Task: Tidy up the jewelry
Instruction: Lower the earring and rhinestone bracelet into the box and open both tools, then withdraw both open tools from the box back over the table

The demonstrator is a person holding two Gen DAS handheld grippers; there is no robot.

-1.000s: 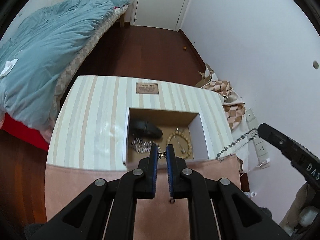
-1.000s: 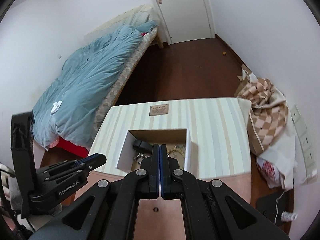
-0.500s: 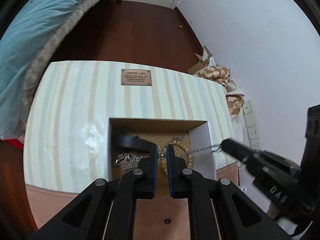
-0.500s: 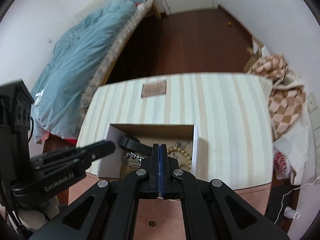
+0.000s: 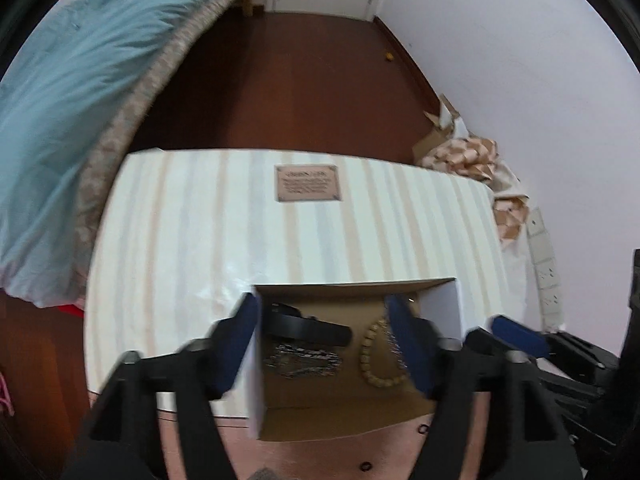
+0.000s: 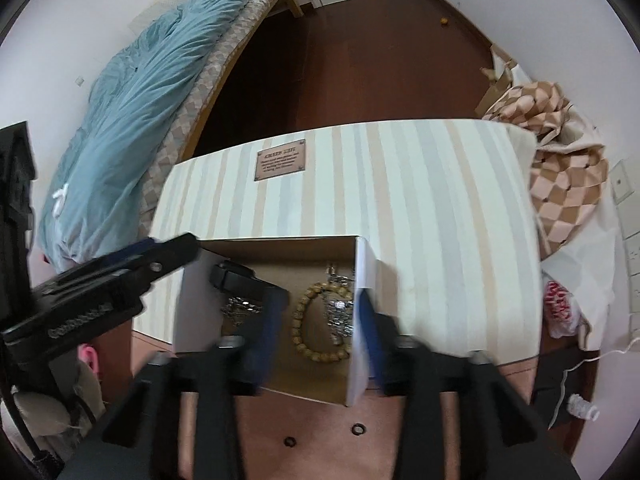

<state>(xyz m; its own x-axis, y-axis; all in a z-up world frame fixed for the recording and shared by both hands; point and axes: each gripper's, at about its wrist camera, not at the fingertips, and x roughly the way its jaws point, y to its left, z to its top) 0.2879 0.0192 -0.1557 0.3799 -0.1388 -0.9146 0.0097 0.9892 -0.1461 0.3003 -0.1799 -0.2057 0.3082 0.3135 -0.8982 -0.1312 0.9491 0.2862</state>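
An open cardboard box [image 5: 440,304] [image 6: 364,280] sits on the striped cloth. Inside lie a black strap [image 5: 308,324] [image 6: 236,278], a silver chain [image 5: 304,358] [image 6: 240,306], a wooden bead bracelet [image 5: 376,360] [image 6: 316,328] and a silver chain necklace [image 6: 338,312]. My left gripper [image 5: 322,316] is open and empty, its fingers spread over the box. My right gripper [image 6: 318,316] is open and empty over the bracelet and necklace. The right gripper's tip shows at the right of the left wrist view [image 5: 516,332].
A striped cloth [image 5: 200,240] [image 6: 440,220] with a brown label [image 5: 308,183] [image 6: 281,165] covers the table. Small dark rings [image 6: 357,430] lie on the pink surface near me. A bed with a blue duvet [image 6: 152,80] stands left. A checked blanket [image 6: 568,184] lies right.
Both grippers have opened; each was shut half a second ago. The silver chain that the right gripper carried now lies in the box. Both cameras have moved closer over the box.
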